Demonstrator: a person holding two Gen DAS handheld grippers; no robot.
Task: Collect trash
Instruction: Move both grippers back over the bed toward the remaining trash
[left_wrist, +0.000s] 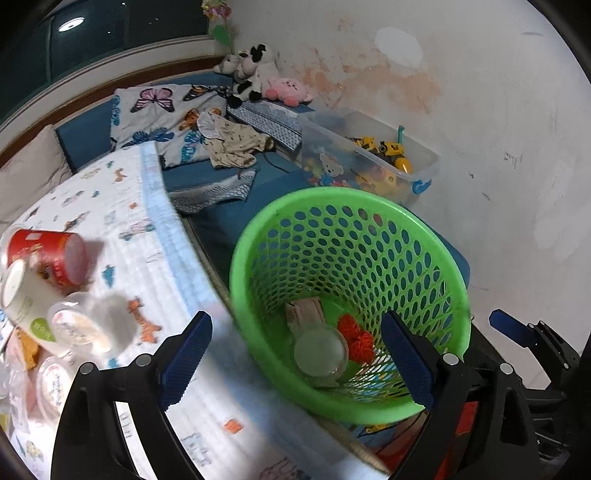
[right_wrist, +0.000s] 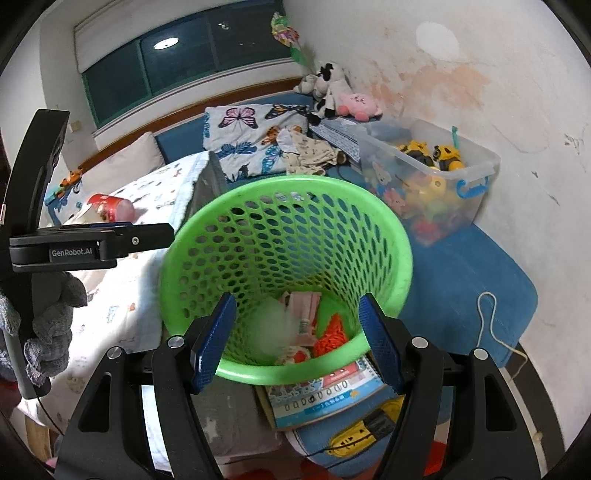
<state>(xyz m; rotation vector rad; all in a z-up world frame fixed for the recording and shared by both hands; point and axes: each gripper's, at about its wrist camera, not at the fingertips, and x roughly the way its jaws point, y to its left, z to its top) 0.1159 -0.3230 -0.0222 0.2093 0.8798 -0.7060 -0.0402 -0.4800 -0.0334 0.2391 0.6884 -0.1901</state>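
A green perforated basket (left_wrist: 351, 229) (right_wrist: 288, 206) stands beside the bed. It holds a clear plastic cup (left_wrist: 320, 350), a red-orange crumpled piece (left_wrist: 354, 336) (right_wrist: 332, 332) and pinkish paper (right_wrist: 303, 302). In the right wrist view a blurred white thing (right_wrist: 271, 328) shows inside the basket. My right gripper (right_wrist: 297, 343) hangs open over the near rim with nothing between its pads. My left gripper (left_wrist: 297, 356) is open and empty at the basket's left side. A red cup (left_wrist: 48, 258) (right_wrist: 110, 208), a white paper cup (left_wrist: 22, 299) and clear lidded tubs (left_wrist: 77, 328) lie on the blanket.
A grey-gloved hand (right_wrist: 51, 332) holds the left gripper at the left. A clear toy bin (right_wrist: 436, 173) stands against the stained wall (right_wrist: 498, 92). A book (right_wrist: 325, 395) and a yellow-black tool (right_wrist: 365, 430) lie under the basket. A white cord (right_wrist: 487, 325) lies on the blue mat.
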